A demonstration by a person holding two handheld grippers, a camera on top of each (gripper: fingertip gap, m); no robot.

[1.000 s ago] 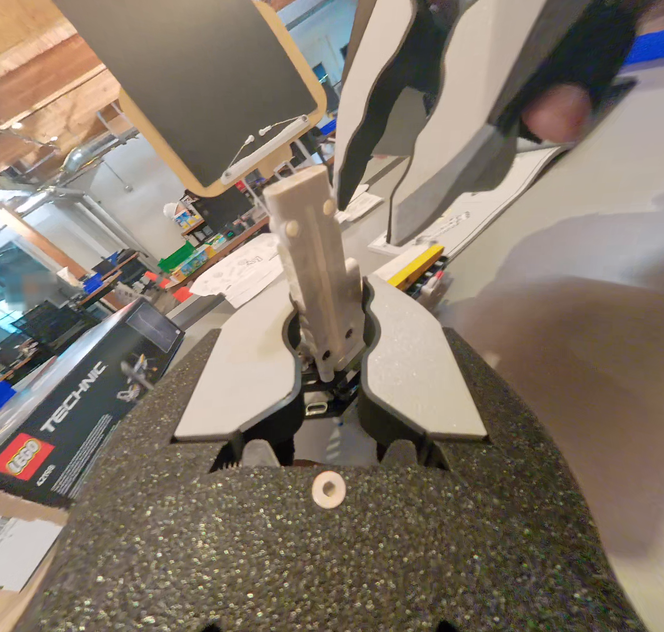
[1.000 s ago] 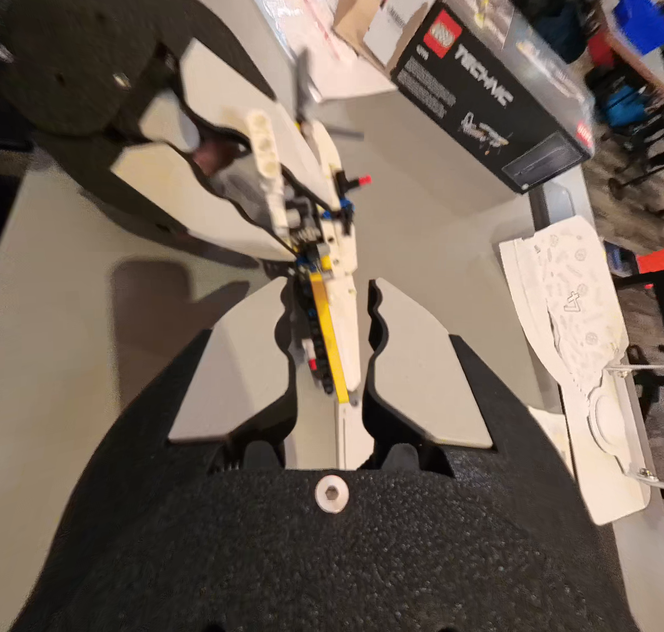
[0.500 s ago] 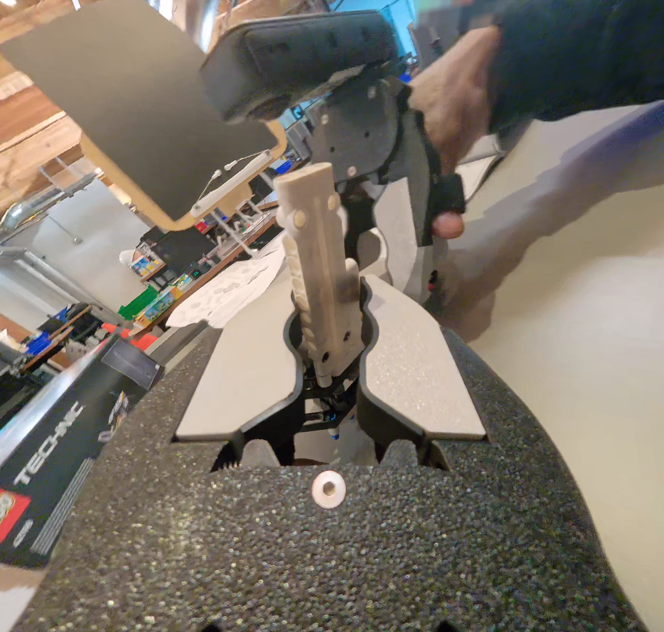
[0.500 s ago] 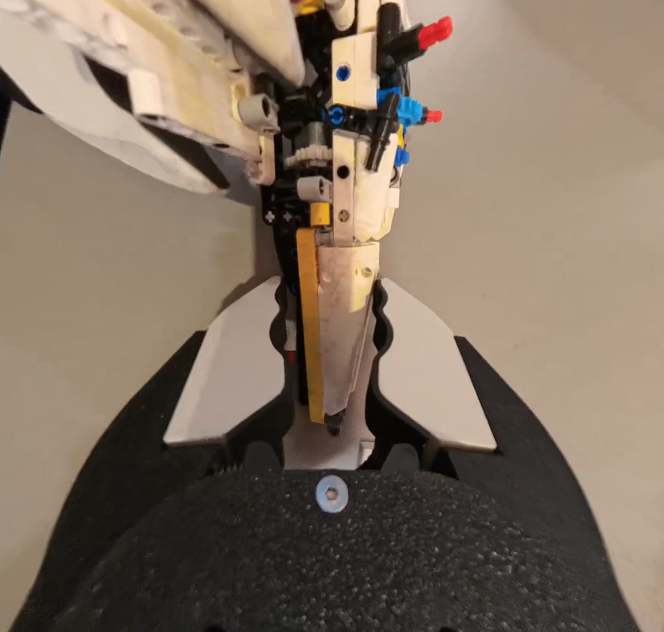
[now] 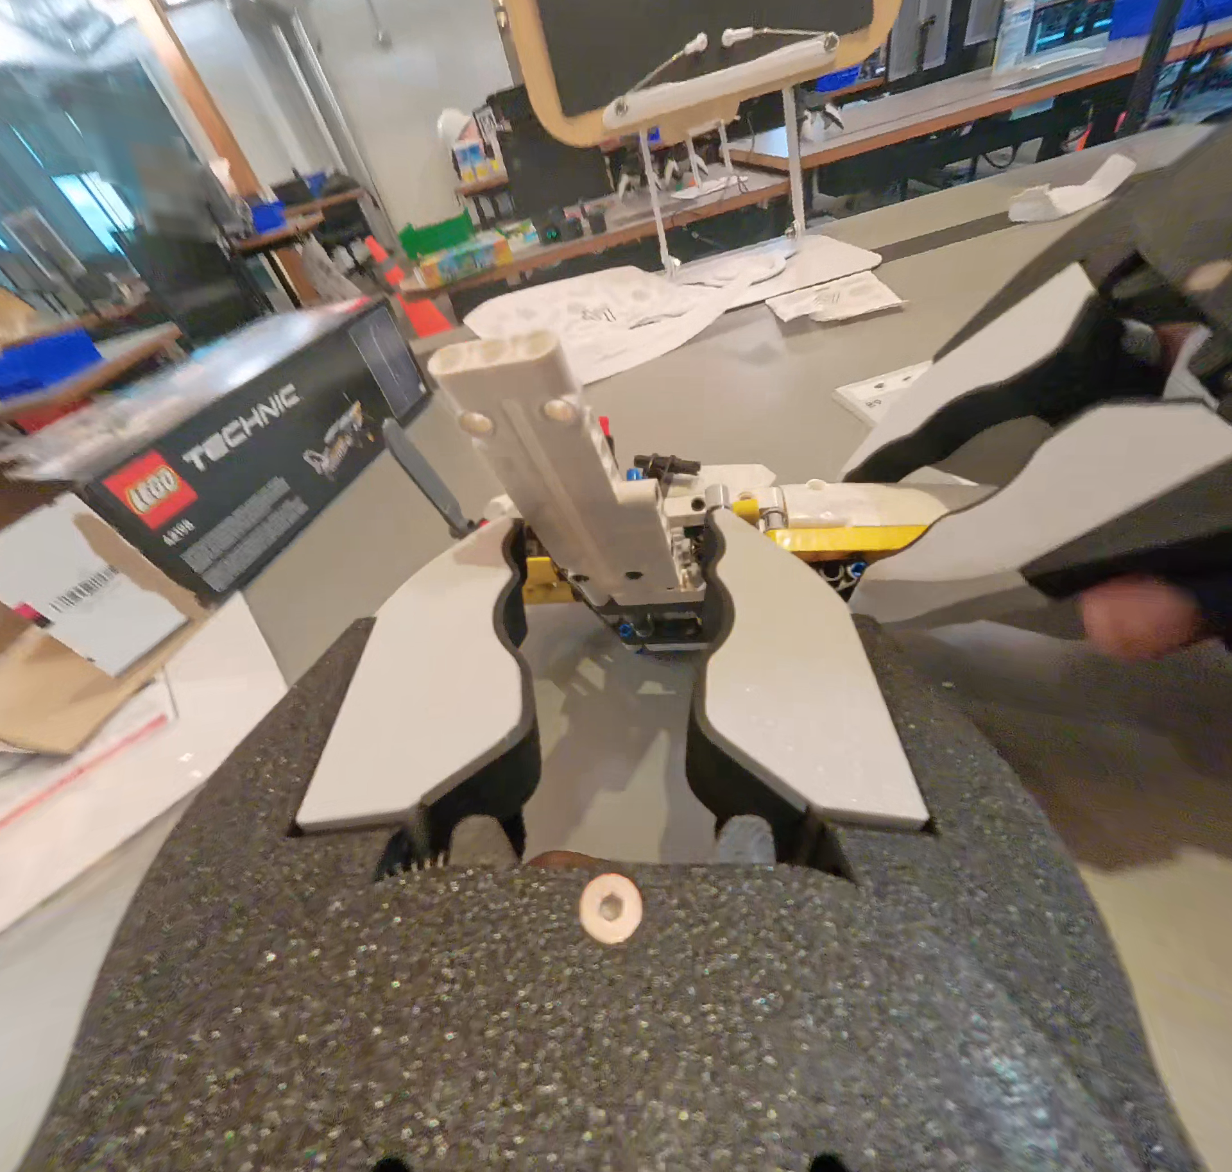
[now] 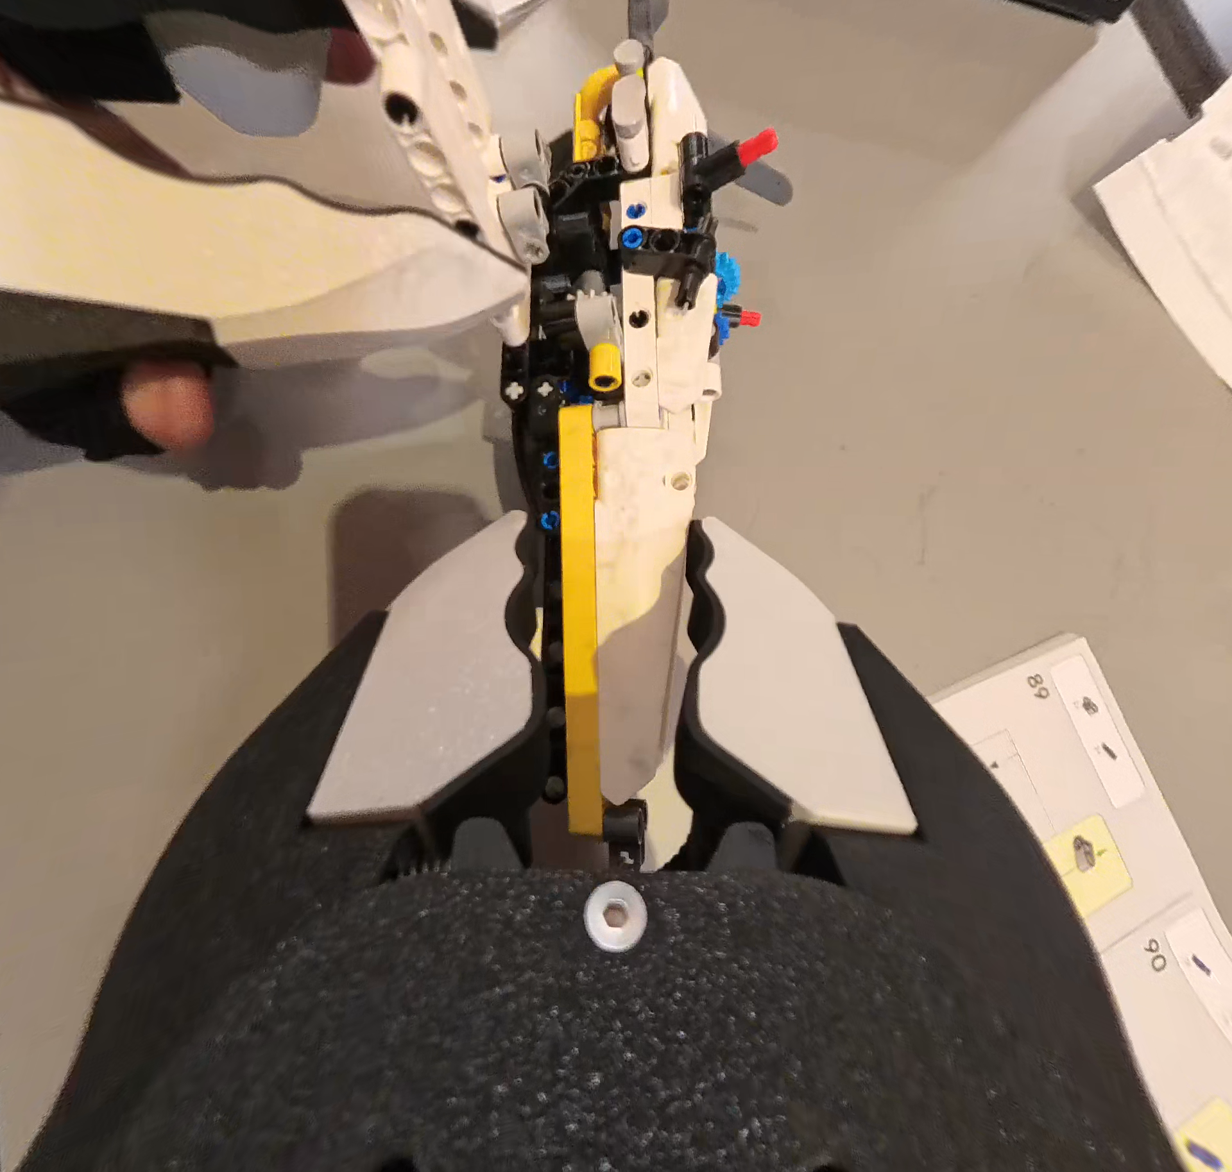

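A white, yellow and black brick model [image 6: 640, 473] lies along the grey table [image 6: 933, 407]. My right gripper [image 6: 612, 527] is shut on its tail, with both pads pressed on the yellow beam and white panel. In the left wrist view the right gripper [image 5: 867, 527] comes in from the right around that same tail. My left gripper [image 5: 610, 540] is open around the model's upright white beam [image 5: 553, 467]. There is a gap on the left side of the beam, and the right finger [image 5: 767, 640] sits close against the model. The left gripper's fingers [image 6: 267, 253] show at the upper left in the right wrist view.
A black toy box [image 5: 253, 447] lies at the left, with cardboard [image 5: 60, 673] in front of it. Paper sheets [image 5: 633, 313] and a dark board on a stand [image 5: 693, 27] are behind. An instruction booklet [image 6: 1067, 807] lies to the right. A person's fingertip [image 5: 1133, 620] shows on the right gripper's handle.
My left jaws have opened off the white beam they were gripping. Both views have levelled out, with the model low over the table. My right gripper has stayed on the tail.
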